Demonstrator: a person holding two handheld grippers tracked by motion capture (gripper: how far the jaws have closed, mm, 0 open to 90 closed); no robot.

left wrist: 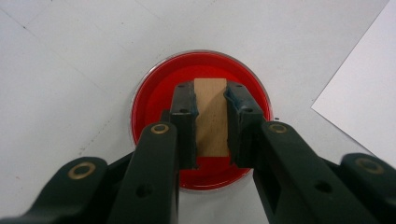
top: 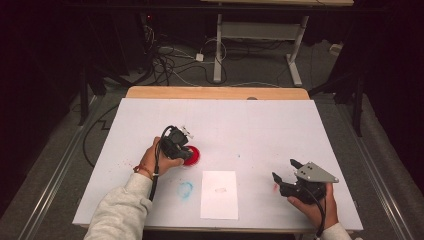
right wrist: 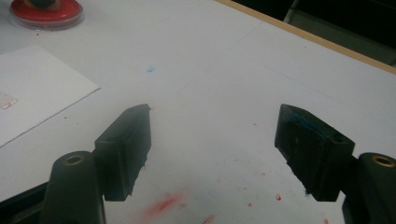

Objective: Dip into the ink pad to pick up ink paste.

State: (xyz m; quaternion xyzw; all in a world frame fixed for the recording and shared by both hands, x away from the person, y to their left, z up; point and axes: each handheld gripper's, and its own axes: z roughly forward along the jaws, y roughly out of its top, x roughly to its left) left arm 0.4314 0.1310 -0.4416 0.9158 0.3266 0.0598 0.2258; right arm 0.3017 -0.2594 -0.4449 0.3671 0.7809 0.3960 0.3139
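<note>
While the left gripper (left wrist: pixel 211 121) hangs over the round red ink pad in its clear shallow dish (left wrist: pixel 154 93), its jaws are clenched on a small pale wooden stamp block (left wrist: pixel 211 116), which sits between the pads directly above the red surface; whether its foot touches the ink cannot be told. Judged from appearance, the block is light, rigid and smooth-sided, so a grip across its two flat faces, as now, is the sound one; the dish looks slippery-based and liable to slide. The right gripper (right wrist: pixel 212 140) rests apart, jaws released and empty, above red smears on the white surface (right wrist: pixel 224 70). From the high view, the white paper sheet (top: pixel 219 195) lies between both hands; the left gripper view alone reveals the block.
</note>
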